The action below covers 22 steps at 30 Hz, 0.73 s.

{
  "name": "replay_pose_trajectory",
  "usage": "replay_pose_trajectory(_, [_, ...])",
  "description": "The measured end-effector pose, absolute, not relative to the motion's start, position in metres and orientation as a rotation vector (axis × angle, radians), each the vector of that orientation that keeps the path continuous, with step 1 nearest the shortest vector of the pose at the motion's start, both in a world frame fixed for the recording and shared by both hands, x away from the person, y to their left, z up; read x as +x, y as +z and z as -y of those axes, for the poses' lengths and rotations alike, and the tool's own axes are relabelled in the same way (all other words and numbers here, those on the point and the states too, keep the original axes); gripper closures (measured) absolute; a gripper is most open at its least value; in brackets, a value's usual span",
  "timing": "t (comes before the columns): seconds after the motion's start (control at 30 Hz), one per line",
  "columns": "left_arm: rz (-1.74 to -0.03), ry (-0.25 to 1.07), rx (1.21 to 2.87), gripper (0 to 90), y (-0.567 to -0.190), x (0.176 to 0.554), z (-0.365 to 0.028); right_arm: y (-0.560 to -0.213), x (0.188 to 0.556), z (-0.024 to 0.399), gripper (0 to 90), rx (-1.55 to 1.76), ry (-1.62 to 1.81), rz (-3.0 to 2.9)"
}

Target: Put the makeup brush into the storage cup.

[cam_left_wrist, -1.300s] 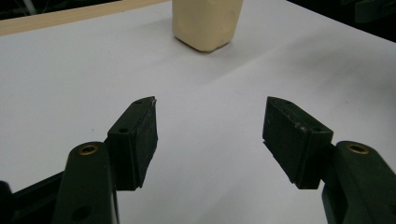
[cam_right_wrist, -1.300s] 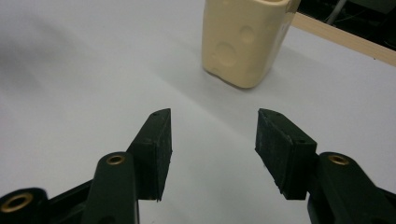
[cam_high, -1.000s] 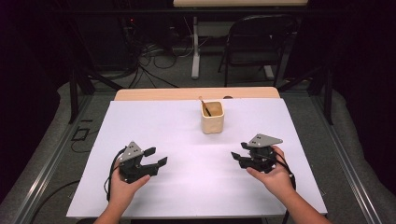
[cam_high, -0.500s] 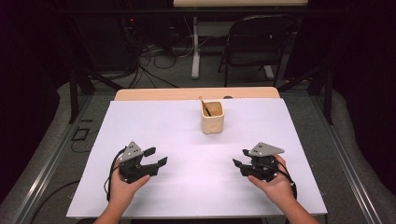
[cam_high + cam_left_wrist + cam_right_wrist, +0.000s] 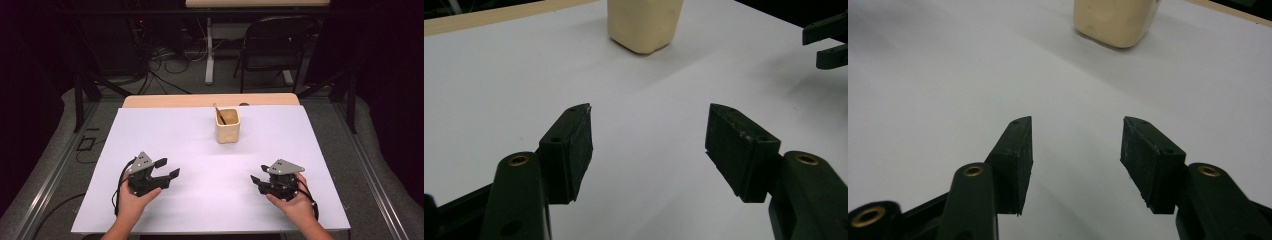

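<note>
On the white table [image 5: 165, 130], toward its far edge and a little right of centre, stands a cream cup [image 5: 227, 126], upright, with a thin dark stick [image 5: 220, 115] leaning inside it. What the stick is cannot be told from the high view; its lower end is hidden by the cup wall.

Left gripper [image 5: 167, 168]: near the front left of the table, held in the left hand [image 5: 131, 200], jaws spread with only bare table between them. In the left gripper view the two black pads [image 5: 573, 150] stand well apart, nothing clasped. The cup [image 5: 644, 22] sits far ahead, cut off by the top edge, so its rim and contents are out of sight. At the right edge, two dark jaw tips of the right gripper [image 5: 828, 45] enter, cropped.

Right gripper [image 5: 259, 176]: near the front right, in the right hand [image 5: 295, 202], jaws pointing left toward the table's middle. In the right gripper view the pads [image 5: 1015, 160] are released, gap clear, white surface between. The cup [image 5: 1115, 20] again is cut by the top edge; only its lower body shows.

Both grippers are well apart from the cup and from each other. Each trails a cable [image 5: 118, 190]. Beyond the table a dark chair [image 5: 270, 50] and floor cables sit in shadow, detail hard to make out.
</note>
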<state>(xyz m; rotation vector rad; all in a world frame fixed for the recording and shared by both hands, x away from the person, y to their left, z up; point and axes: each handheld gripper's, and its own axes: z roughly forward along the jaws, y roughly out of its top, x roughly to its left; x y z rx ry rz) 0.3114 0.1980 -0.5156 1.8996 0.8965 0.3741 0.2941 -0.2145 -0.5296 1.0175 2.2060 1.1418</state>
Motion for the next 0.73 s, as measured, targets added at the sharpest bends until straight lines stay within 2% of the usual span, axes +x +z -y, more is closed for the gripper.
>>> replay_pose_trajectory(0.73, [-0.897,0.376,1.9,35.4,-0.5158,0.3117,-0.1983,-0.5389,0.288,0.2189,46.3,1.056,1.164,-2.163])
